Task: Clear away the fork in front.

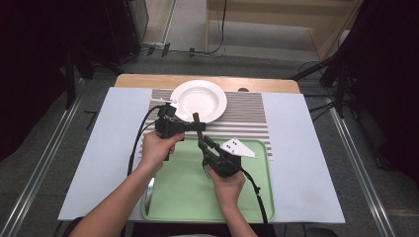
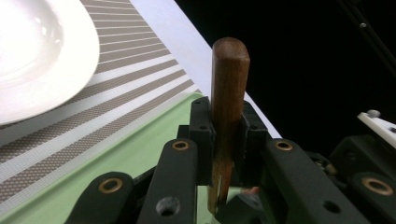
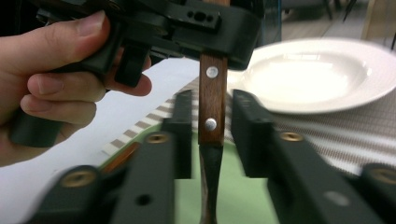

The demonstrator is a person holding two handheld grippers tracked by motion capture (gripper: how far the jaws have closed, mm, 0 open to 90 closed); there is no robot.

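Observation:
A utensil with a riveted wooden handle stands upright over the far edge of the green tray. My left gripper is shut on the handle from the left side. My right gripper reaches up from below. Its jaws stand on either side of the handle's lower end, open, with a gap on each side. What look like fork tines show beside the right hand.
A white deep plate sits on a striped placemat just beyond the tray. A pale cover lies over the wooden table. Dark stands and cables surround the table.

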